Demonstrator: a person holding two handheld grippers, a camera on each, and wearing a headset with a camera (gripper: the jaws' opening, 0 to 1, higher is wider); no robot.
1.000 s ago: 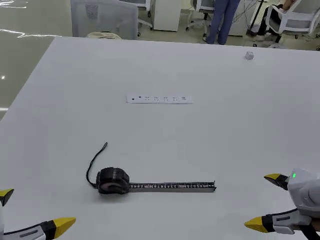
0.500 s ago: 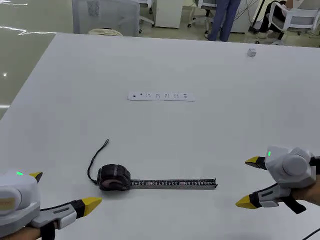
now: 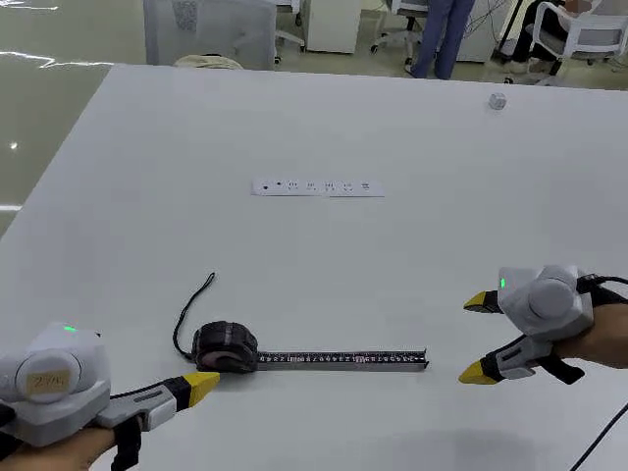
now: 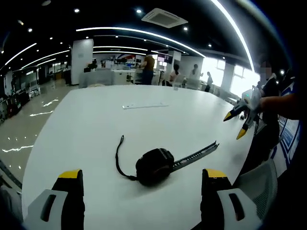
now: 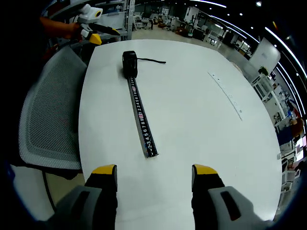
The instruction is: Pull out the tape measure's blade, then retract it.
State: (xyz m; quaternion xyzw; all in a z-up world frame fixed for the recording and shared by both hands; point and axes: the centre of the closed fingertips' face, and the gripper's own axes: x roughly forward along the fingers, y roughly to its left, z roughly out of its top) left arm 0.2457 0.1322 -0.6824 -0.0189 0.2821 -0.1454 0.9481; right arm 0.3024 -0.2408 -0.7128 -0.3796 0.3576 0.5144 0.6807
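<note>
A black tape measure [image 3: 225,346] lies on the white table [image 3: 324,128], its blade [image 3: 343,361] pulled out to the right and lying flat, a black wrist strap [image 3: 191,309] curling off its left. My left gripper [image 3: 201,385] is open just left of and in front of the case, not touching it; the case [image 4: 154,166] sits ahead between its jaws. My right gripper [image 3: 475,336] is open a little to the right of the blade's end hook [image 5: 151,153]. The other gripper [image 4: 237,122] appears at the far right of the left gripper view.
A white power strip [image 3: 316,187] lies flat in the middle of the table. A small grey object [image 3: 497,100] sits near the far right edge. Office chairs and a standing person [image 3: 438,34] are beyond the table. A mesh chair [image 5: 48,115] stands at the near edge.
Both grippers have moved in toward the tape measure: the left one up to the case, the right one leftward toward the blade's end. The tape measure has not moved.
</note>
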